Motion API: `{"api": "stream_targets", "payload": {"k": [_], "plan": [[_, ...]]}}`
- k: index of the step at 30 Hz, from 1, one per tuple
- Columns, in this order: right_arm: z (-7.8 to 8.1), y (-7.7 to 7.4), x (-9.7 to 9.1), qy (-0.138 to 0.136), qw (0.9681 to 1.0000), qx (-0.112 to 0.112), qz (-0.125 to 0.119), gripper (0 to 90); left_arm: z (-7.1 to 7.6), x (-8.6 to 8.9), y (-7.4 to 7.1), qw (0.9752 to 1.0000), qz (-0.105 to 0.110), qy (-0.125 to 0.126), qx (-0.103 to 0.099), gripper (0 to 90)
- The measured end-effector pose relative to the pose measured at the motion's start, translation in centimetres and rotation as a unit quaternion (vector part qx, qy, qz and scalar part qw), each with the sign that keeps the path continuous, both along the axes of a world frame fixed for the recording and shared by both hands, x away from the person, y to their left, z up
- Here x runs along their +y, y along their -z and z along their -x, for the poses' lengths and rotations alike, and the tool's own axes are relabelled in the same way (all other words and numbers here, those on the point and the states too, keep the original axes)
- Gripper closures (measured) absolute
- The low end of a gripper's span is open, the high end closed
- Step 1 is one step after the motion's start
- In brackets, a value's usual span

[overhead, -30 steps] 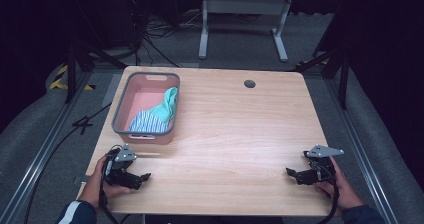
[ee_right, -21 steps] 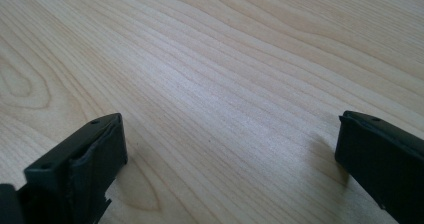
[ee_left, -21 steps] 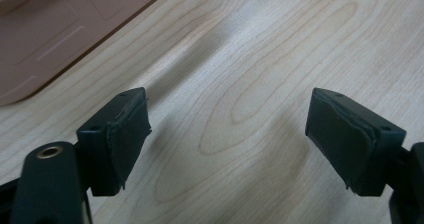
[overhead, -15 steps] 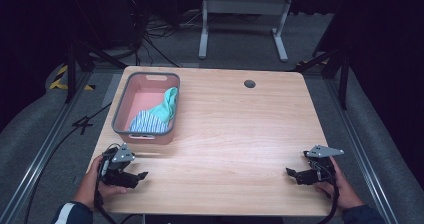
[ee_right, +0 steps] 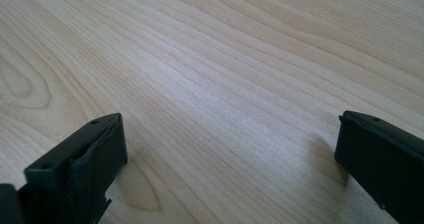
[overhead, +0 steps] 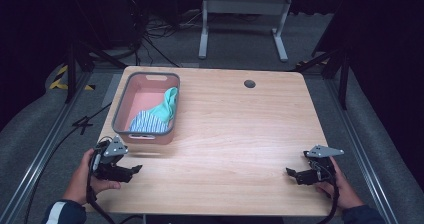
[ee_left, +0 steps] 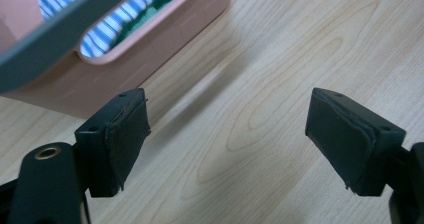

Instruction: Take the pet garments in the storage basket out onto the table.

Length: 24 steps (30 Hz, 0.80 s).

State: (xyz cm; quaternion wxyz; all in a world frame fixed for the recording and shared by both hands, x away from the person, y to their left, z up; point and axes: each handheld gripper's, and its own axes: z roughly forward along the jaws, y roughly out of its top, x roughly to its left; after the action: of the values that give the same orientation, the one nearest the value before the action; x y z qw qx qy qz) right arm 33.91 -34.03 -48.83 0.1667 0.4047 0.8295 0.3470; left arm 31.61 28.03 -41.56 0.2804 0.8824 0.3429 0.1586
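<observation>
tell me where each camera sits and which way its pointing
High view: above the person's table edge, looking forward and down on the table; both hands, left gripper and right gripper show.
Left gripper view: rides the left gripper, facing the pink bin; open jaws show.
Right gripper view: rides the right gripper, facing bare wood; open jaws show.
Shared: high and left gripper views both show the bin.

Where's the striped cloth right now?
In the high view the striped cloth lies in the pink basket at the table's left, bunched at its near end beside a teal cloth, just beyond the left gripper.
</observation>
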Motion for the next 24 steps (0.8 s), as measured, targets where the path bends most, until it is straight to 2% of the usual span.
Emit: {"api": "stream_targets", "payload": {"k": [6,9,11,15,18,24], "plan": [[0.0,0.0,0.0,0.001,1.0,0.0,0.0,0.6,-0.4,0.2,-2.0,0.9999,0.007,0.003,-0.01,18.1],[0.0,0.0,0.0,0.001,1.0,0.0,0.0,0.6,-0.9,0.2,-2.8,0.9999,0.0,0.004,-0.017,18.5],[0.0,0.0,0.0,0.001,1.0,0.0,0.0,0.6,-1.3,0.1,-3.4,0.9998,0.003,0.005,-0.017,18.5],[0.0,0.0,0.0,0.001,1.0,0.0,0.0,0.6,-1.9,-0.2,-4.4,0.9996,-0.007,0.01,-0.024,18.5],[0.0,0.0,0.0,0.001,1.0,0.0,0.0,0.6,-2.2,-0.6,-4.8,0.9996,-0.007,0.013,-0.024,18.5],[0.0,0.0,0.0,0.001,1.0,0.0,0.0,0.6,-3.5,-1.2,-5.9,0.9993,-0.022,0.02,-0.024,18.7]]}}
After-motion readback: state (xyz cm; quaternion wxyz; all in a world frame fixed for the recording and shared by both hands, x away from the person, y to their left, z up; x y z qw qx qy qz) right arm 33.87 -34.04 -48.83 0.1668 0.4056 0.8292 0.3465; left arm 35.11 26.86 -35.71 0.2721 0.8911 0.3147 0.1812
